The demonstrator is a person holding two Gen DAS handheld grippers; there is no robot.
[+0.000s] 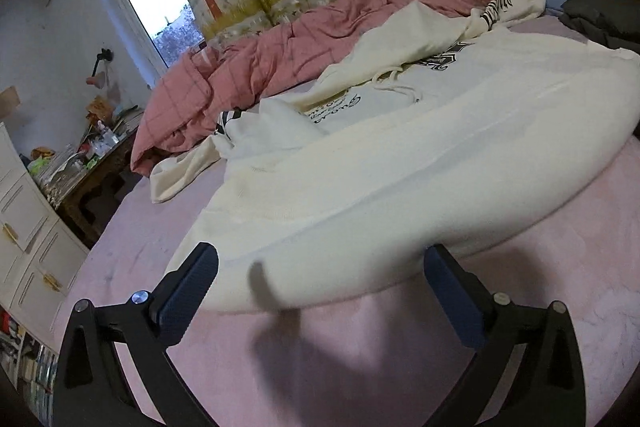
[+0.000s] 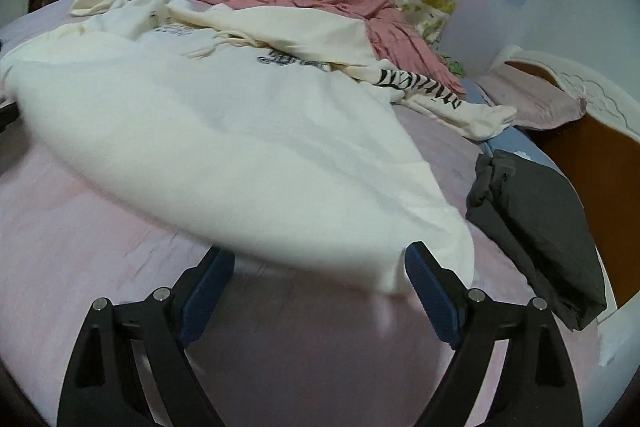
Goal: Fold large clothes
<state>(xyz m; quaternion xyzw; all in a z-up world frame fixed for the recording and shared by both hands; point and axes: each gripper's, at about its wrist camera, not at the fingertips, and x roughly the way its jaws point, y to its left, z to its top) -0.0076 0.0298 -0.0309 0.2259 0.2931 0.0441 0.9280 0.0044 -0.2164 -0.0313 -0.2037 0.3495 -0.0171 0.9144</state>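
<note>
A large cream hoodie [image 1: 400, 155] with black print and drawstrings lies spread on the pink bed sheet [image 1: 360, 347], hem towards me. It also shows in the right wrist view [image 2: 224, 147], with a zebra-striped sleeve [image 2: 420, 83] stretched to the right. My left gripper [image 1: 320, 279] is open, its blue pads either side of the hem's left part, nothing held. My right gripper [image 2: 320, 267] is open at the hem's right corner, nothing held.
A crumpled pink checked duvet [image 1: 280, 55] lies along the far side of the bed. A folded dark grey garment [image 2: 536, 227] lies right of the hoodie. Pillows [image 2: 536, 103] and a headboard [image 2: 592, 147] are at right. A cluttered desk [image 1: 88, 163] and white drawers [image 1: 24, 219] stand at left.
</note>
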